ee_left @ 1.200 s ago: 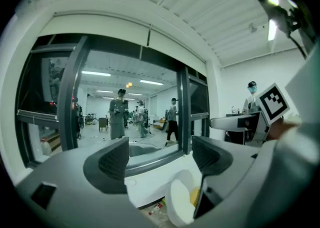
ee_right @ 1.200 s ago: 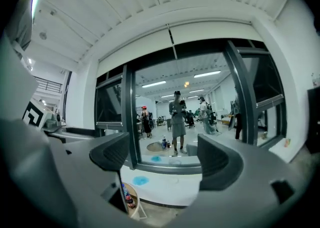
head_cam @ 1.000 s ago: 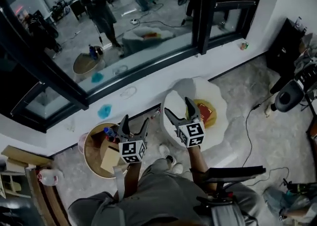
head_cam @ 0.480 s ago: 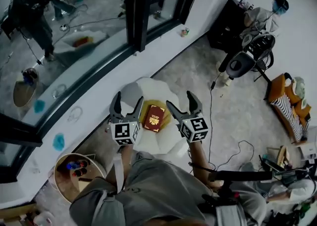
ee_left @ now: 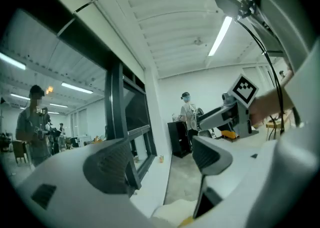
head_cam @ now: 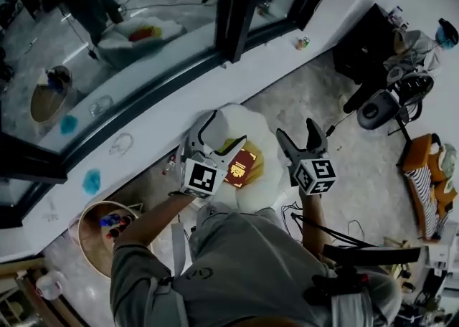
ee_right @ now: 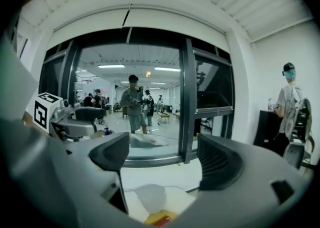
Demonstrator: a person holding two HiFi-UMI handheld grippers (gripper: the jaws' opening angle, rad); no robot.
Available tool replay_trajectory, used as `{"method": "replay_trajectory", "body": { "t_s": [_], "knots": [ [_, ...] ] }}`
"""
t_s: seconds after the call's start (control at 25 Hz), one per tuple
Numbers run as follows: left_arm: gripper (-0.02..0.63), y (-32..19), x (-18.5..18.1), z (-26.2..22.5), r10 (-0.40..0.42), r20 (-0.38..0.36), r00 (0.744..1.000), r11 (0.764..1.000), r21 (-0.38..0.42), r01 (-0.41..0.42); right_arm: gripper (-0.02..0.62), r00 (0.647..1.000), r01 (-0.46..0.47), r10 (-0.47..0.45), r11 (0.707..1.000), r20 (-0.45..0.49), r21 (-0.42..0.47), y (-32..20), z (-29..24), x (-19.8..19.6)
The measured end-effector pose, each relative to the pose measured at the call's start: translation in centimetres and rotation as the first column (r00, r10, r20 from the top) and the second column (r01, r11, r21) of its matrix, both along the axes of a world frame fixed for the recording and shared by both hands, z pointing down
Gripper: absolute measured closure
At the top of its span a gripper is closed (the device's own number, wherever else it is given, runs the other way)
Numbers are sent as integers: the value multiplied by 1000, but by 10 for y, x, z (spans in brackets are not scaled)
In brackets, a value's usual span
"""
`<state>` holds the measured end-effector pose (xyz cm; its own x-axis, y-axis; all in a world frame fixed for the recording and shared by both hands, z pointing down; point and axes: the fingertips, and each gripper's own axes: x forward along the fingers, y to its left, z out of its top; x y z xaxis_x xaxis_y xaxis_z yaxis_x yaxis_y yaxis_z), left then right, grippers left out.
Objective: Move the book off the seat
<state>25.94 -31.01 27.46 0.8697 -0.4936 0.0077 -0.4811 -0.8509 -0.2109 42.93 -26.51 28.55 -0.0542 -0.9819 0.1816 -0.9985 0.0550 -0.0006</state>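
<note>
A dark red book [head_cam: 242, 166] with a gold emblem lies on a yellow patch in the middle of the white seat [head_cam: 267, 175], which stands on the floor by the window wall. My left gripper [head_cam: 221, 132] hovers over the seat's left side, just left of the book, jaws open and empty. My right gripper [head_cam: 297, 132] is open and empty over the seat's right edge. In the left gripper view the open left gripper [ee_left: 162, 167] frames the right gripper [ee_left: 235, 112], with the seat [ee_left: 175, 209] below. In the right gripper view the book's [ee_right: 160, 218] corner shows under the open right gripper [ee_right: 165, 159].
A round basket [head_cam: 90, 247] with small objects stands on the floor at lower left. The white window ledge [head_cam: 143, 121] and dark frame [head_cam: 237, 3] run behind the seat. A black cabinet [head_cam: 366, 39], a chair [head_cam: 380, 107] and a floor cable [head_cam: 333, 128] lie to the right, where a person [ee_right: 290, 102] stands.
Both grippers have swung across from above the basket and the seat's edge to either side of the book. The jaws stayed open. The book has not moved.
</note>
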Motion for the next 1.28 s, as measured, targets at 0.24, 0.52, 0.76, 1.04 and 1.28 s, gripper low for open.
{"method": "replay_trajectory", "body": {
  "t_s": [0.24,0.52,0.76,1.04,1.28],
  "knots": [
    [202,-39,-2,-17,-290,-158,944,953,-138,269,167,978,206,-209,975,29,86,-92,-12,-4],
    [202,-45,0,1,-630,-157,760,759,-330,561,167,931,341,-359,922,69,184,-126,-43,23],
    [202,-35,8,11,-706,-137,695,691,-347,634,167,925,352,-372,916,78,190,-128,-36,59],
    [202,-47,-12,15,-733,-143,665,667,-344,661,168,926,352,-371,916,73,193,-137,-33,54],
    [202,-64,-24,56,-750,-101,653,635,-388,668,167,916,397,-402,906,8,149,-143,-1,38]
  ]
}}
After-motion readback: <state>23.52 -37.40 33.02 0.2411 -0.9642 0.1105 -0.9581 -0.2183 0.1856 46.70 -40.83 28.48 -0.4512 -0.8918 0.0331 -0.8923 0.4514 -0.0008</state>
